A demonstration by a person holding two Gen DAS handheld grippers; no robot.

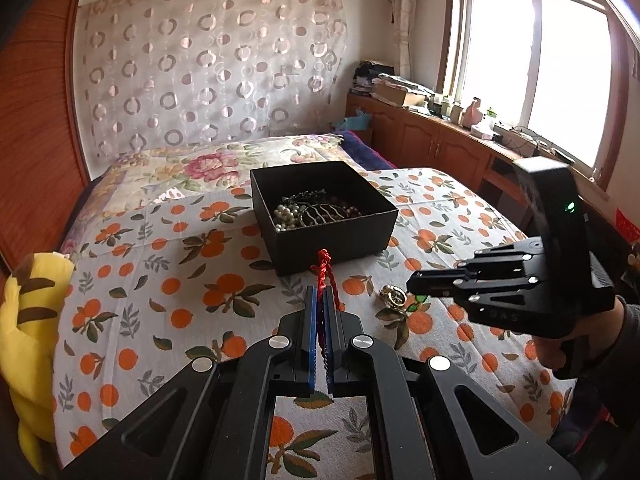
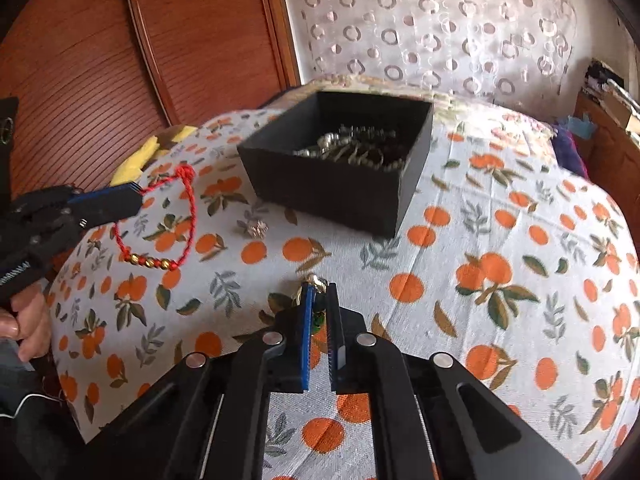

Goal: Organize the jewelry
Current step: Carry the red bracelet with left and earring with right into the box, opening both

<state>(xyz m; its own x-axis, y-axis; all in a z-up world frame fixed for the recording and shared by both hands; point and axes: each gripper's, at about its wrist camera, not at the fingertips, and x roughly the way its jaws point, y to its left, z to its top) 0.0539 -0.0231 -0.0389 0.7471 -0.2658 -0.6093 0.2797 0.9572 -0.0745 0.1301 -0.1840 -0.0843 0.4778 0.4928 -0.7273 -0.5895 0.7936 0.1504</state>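
The left gripper (image 1: 320, 294) has its jaws pressed together on a red cord bracelet (image 2: 182, 216), which hangs off the bed in a loop with a row of small gold beads at its lowest part. From the left wrist view the red cord pokes up past the blue pads, just in front of the black box (image 1: 324, 216). That open box sits on the orange-print bedspread (image 2: 500, 240) and holds a heap of jewelry: pearl beads (image 1: 286, 212), chains and darker pieces. The right gripper (image 2: 319, 292) points down at the bedspread with its jaws nearly together around a gold ornament (image 2: 316, 280) with a green bit showing between the pads; it lies on the cloth, near the box's front side. A small silver flower-shaped piece (image 2: 257, 228) lies on the bedspread between the bracelet and the box. A yellow plush toy (image 1: 28, 320) rests at the bed's edge
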